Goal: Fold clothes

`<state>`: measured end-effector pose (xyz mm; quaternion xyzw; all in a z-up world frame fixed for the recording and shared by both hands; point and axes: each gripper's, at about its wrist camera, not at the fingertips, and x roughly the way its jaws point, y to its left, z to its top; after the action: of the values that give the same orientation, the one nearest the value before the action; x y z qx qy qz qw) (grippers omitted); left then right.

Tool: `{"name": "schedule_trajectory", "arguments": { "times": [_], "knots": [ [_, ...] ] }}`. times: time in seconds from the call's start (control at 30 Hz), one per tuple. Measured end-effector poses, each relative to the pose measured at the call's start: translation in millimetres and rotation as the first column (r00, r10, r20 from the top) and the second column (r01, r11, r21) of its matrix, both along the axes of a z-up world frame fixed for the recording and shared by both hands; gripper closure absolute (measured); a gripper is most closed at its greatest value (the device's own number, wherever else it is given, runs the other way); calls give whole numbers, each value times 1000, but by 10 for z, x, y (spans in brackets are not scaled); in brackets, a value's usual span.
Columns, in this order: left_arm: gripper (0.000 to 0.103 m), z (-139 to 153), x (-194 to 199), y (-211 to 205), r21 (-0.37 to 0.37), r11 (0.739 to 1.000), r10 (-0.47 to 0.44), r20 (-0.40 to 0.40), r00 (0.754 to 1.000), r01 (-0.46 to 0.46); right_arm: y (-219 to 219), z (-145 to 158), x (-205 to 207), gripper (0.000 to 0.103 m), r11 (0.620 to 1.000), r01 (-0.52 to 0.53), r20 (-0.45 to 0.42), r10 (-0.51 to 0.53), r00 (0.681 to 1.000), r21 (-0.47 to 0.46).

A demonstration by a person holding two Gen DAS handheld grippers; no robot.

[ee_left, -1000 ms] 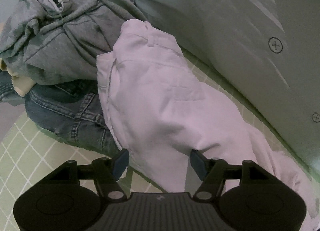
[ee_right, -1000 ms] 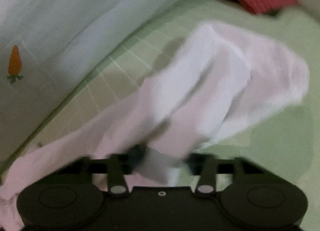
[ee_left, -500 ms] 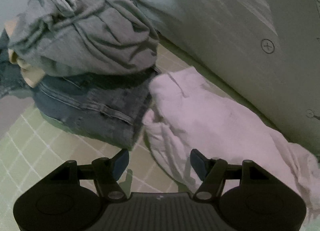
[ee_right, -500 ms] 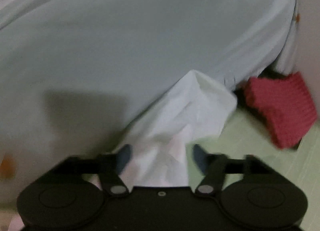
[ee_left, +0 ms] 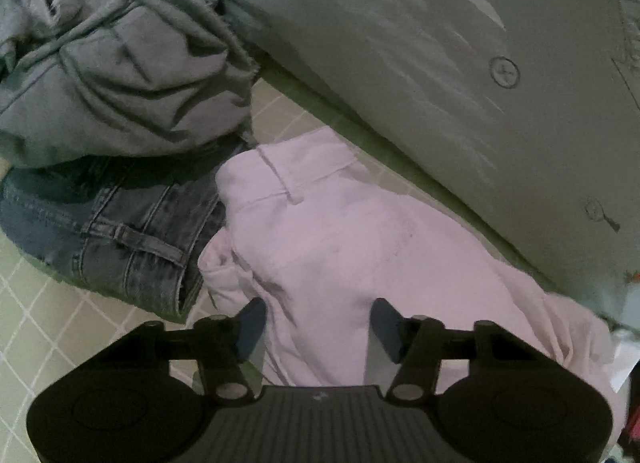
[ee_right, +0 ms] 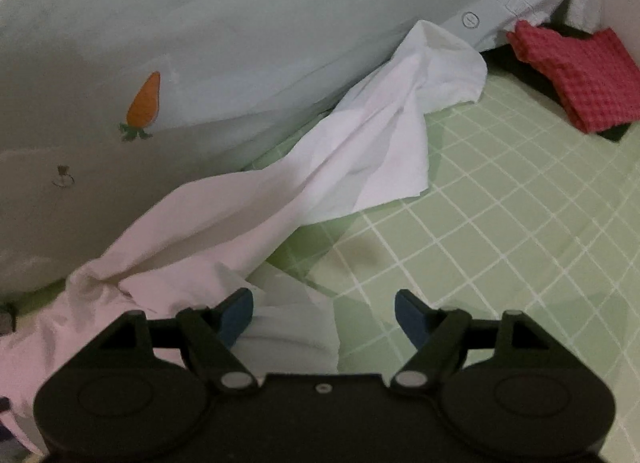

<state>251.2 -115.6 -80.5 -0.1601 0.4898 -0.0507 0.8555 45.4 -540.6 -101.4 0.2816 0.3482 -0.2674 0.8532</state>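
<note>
A pair of pale pink trousers [ee_left: 340, 247] lies stretched along the green checked sheet [ee_right: 500, 223], waistband end in the left wrist view, leg ends [ee_right: 380, 143] in the right wrist view. My left gripper [ee_left: 318, 327] is open, its fingers straddling the trouser seat without pinching it. My right gripper [ee_right: 324, 313] is open over the sheet; its left finger [ee_right: 236, 313] lies against the trouser cloth, its right finger over bare sheet.
A grey hoodie [ee_left: 120, 75] sits on folded blue jeans [ee_left: 120, 231] left of the trousers. A pale quilt with a carrot print [ee_right: 144, 103] runs along the far side. A red knitted garment [ee_right: 576, 71] lies at the far right.
The trousers were lifted a second ago and now lie flat on the sheet. My right gripper has let go of the leg and opened wide. My left gripper stayed open.
</note>
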Motion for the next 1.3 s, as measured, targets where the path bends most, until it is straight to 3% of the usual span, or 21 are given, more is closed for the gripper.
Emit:
{"name": "schedule_trajectory", "arguments": {
  "times": [0.2,0.33,0.57,0.6,0.63,0.7,0.77,0.87,0.93,0.97,1.03,1.1,1.17,1.27,1.3],
  "knots": [
    [51,-13,-59,26,-12,1000,14,-8,1000,-14,191,64,-191,19,1000,-11,10,11,1000,17],
    [54,-23,-57,-6,-8,1000,20,-10,1000,-20,368,-55,-171,18,992,-61,2,61,998,107],
    [73,-21,-25,44,-6,1000,28,-18,999,-28,670,-321,131,19,958,-183,-48,198,979,220],
    [75,-16,-38,61,-9,999,30,-17,999,-30,698,-351,159,26,956,-199,-65,217,974,215],
    [79,-10,-51,79,-12,999,32,-16,999,-32,710,-377,171,50,953,-213,-80,234,969,214],
    [84,6,-82,118,-22,999,32,-12,999,-32,698,-399,149,88,945,-241,-105,269,957,221],
    [86,29,-121,147,-32,999,35,-5,999,-35,645,-307,31,99,951,-255,-88,273,958,177],
    [89,79,-188,167,-33,999,35,5,999,-35,449,40,-247,100,978,-203,-34,205,978,52],
    [101,144,-246,188,-33,999,36,14,999,-36,235,335,-438,100,991,-131,23,131,991,-6],
    [101,187,-287,198,-32,999,33,26,999,-32,108,504,-533,100,996,-92,65,93,994,-22],
    [101,263,-363,227,-19,999,27,48,998,-26,-47,823,-672,100,997,-28,130,38,991,-77],
    [102,324,-433,260,-2,1000,22,67,998,-22,-105,1117,-763,100,978,7,161,27,987,-207],
    [101,296,-469,287,-20,999,28,49,998,-27,-133,1255,-773,100,939,29,146,22,989,-341],
    [100,191,-517,270,-56,998,29,9,1000,-29,-228,1081,-682,100,901,49,46,-32,998,-432],
    [96,160,-541,257,-64,998,27,0,1000,-27,-238,974,-622,98,886,33,-28,-51,998,-463]
  ]
}}
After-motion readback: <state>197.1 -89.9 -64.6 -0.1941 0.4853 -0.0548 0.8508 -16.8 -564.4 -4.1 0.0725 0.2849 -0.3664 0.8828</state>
